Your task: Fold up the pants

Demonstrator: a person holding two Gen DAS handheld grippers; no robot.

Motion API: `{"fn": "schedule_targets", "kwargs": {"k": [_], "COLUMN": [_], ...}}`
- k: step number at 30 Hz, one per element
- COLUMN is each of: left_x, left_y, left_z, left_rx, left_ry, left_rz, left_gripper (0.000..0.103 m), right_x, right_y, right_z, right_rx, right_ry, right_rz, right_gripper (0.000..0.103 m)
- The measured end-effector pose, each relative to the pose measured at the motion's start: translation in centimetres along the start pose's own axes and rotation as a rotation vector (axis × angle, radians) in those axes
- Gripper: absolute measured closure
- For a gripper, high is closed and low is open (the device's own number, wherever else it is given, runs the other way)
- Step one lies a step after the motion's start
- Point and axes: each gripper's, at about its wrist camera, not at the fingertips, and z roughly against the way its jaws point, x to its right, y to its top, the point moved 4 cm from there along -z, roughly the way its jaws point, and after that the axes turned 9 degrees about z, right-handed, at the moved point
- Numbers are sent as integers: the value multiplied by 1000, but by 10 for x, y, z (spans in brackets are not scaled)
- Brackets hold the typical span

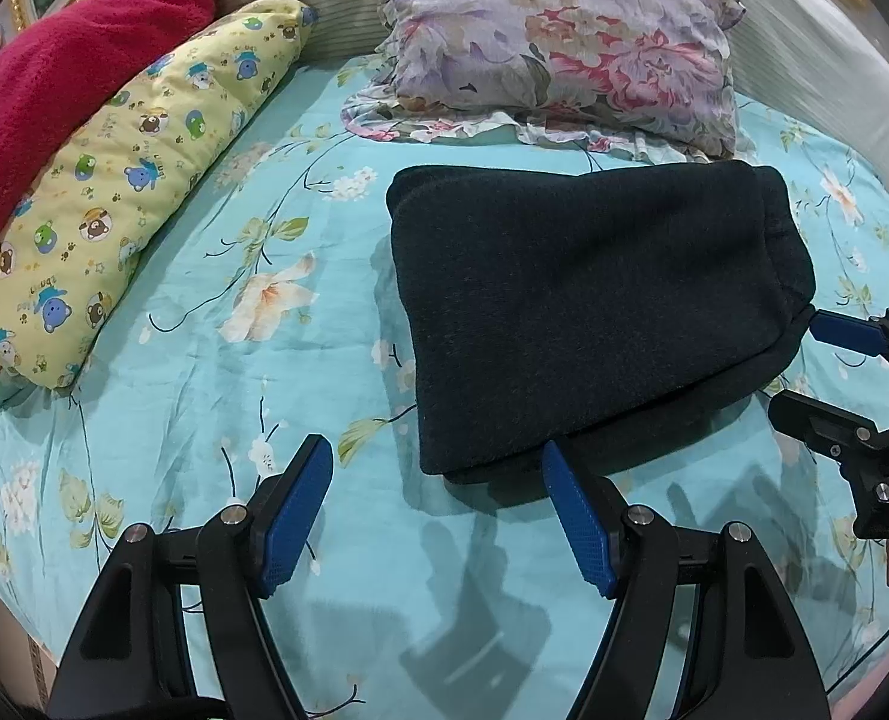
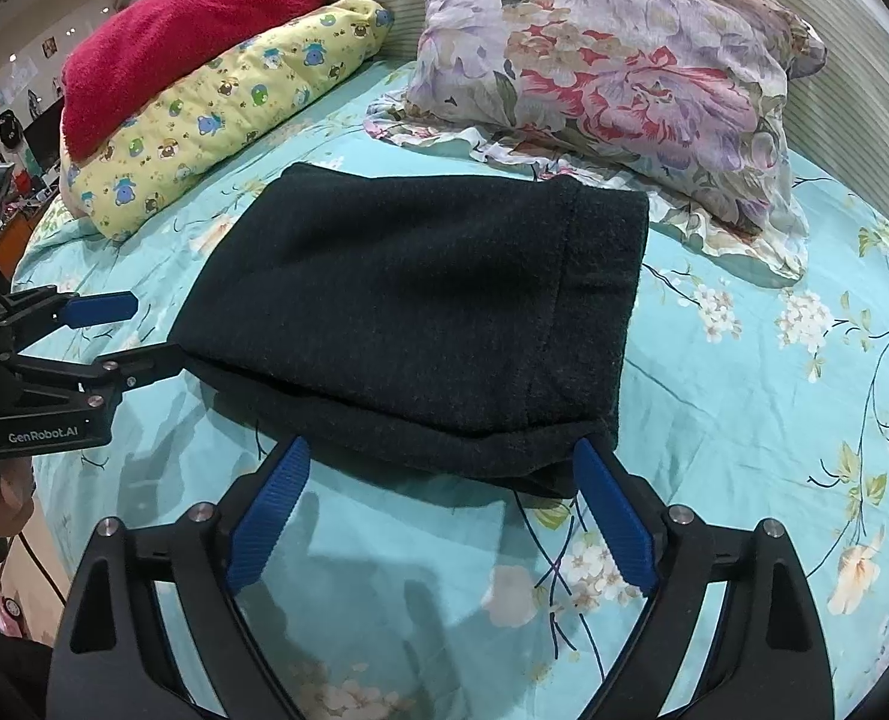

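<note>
Dark knit pants (image 1: 588, 312) lie folded into a compact stack on the turquoise floral bedsheet (image 1: 216, 396), roughly mid-bed, w/ at least two layers showing along the near edge. In the right wrist view a stitched hem band runs along the stack's right side, and the pants (image 2: 420, 312) sit flat, nothing on top.

Left gripper (image 1: 438, 516) hovers at the near-left corner of the stack, jaws spread wide, nothing between them; its right blue pad (image 1: 576, 519) is at the fabric's near edge, can't tell if touching. Seen from the right wrist view, the left gripper (image 2: 126, 330) comes in from the left, one finger tip right at the pants' left edge, the other apart above the sheet.

Right gripper (image 2: 438, 516) is likewise wide open and holding nothing, straddling the near edge of the stack; its right pad (image 2: 615, 519) is at the near-right corner. From the left wrist view the right gripper (image 1: 804, 360) sits at the stack's right edge.

Behind the pants: a floral ruffled pillow (image 1: 564, 48) leaning at the striped headboard (image 2: 852, 60). To the left, a yellow bear-print pillow (image 1: 138, 180) along the bed's edge, w/ a red fleece blanket (image 1: 54, 96) piled on it.
</note>
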Motion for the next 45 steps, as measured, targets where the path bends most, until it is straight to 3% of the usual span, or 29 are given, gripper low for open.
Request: {"fn": "schedule_targets", "kwargs": {"k": [45], "left_x": [3], "left_y": [12], "left_z": [-1], "left_rx": [21], "left_ry": [-19], "left_rz": [8], "left_gripper": [30], "right_x": [7], "right_y": [-2], "right_z": [6], "right_rx": [31], "right_ry": [-14], "right_rz": [-46], "right_gripper": [12]}}
